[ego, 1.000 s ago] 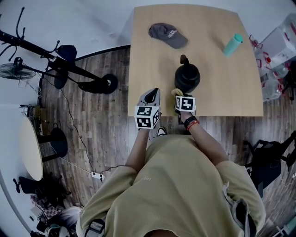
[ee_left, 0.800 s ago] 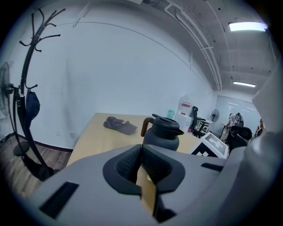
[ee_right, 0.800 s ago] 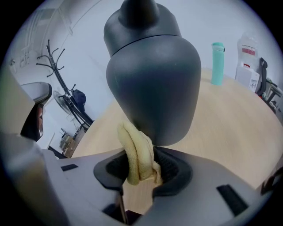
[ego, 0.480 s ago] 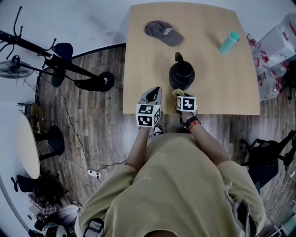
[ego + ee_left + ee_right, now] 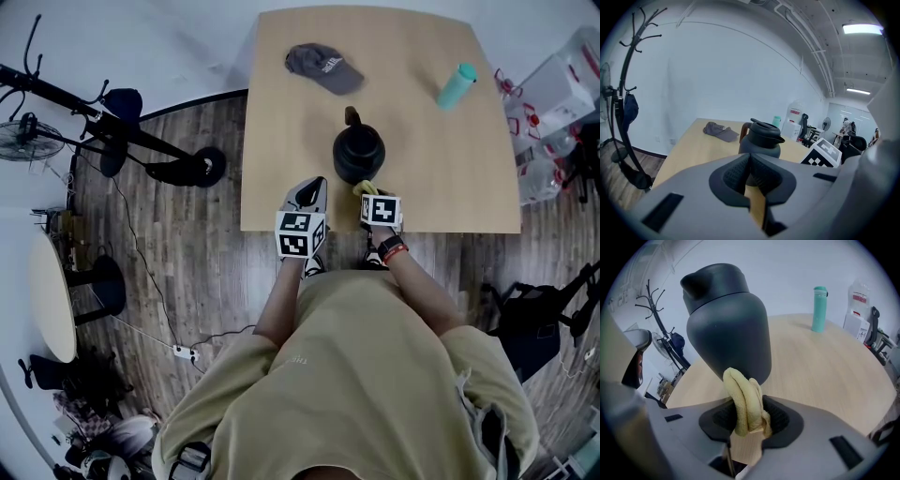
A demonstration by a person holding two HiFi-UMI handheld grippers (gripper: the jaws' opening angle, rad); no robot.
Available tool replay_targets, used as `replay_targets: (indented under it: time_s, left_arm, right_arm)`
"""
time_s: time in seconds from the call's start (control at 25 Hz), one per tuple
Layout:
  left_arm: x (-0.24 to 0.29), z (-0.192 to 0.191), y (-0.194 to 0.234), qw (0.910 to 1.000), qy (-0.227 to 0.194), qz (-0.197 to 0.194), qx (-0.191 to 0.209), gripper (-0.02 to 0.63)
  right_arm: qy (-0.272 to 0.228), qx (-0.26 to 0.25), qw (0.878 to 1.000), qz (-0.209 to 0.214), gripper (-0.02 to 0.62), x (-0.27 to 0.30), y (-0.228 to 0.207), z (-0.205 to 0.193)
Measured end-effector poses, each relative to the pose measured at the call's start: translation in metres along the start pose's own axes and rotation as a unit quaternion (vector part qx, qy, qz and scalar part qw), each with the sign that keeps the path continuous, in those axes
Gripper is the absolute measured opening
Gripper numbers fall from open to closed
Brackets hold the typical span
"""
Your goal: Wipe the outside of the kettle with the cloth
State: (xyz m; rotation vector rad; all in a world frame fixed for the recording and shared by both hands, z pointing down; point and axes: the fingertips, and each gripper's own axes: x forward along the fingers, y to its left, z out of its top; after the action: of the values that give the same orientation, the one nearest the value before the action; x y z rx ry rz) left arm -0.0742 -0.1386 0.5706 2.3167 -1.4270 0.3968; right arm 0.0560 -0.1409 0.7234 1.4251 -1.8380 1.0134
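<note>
I am squeezing my right gripper (image 5: 749, 423) shut on a yellow cloth (image 5: 743, 397), and the folded cloth is sticking up from between the jaws. The cloth is sitting right by the low near side of the dark kettle (image 5: 726, 324), but I cannot tell if it is touching. My left gripper (image 5: 751, 174) is holding nothing, and its jaws are pressing together. I am keeping it over the near edge of the table (image 5: 450, 178), just to the left of my right gripper and well apart from the kettle. The kettle is standing upright on the light wood table, closer to the near edge than the far one. Its brown handle is pointing toward the far side. A gray cap (image 5: 322, 67) is lying on the table, far from me and to the left of the kettle. A green bottle (image 5: 819, 308) is standing far off to the right. A black coat stand (image 5: 628, 70) is standing on the floor, off to the left of the table.
</note>
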Motion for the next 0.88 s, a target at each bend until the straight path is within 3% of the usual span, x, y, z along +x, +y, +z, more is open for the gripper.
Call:
replay_targets:
  time_s: [0.48,0.88]
  left_arm:
    - [0.000,-0.007,0.006,0.9997,0.005,0.023,-0.010,0.025]
    - [0.003,0.003,-0.002,0.9994,-0.003,0.030,-0.014,0.025]
  right_arm:
    - [0.006,0.025,0.999,-0.023,0.146,0.004,-0.029,0.009]
    - [-0.051,0.015,0.997,-0.055,0.146,0.004,-0.071,0.043]
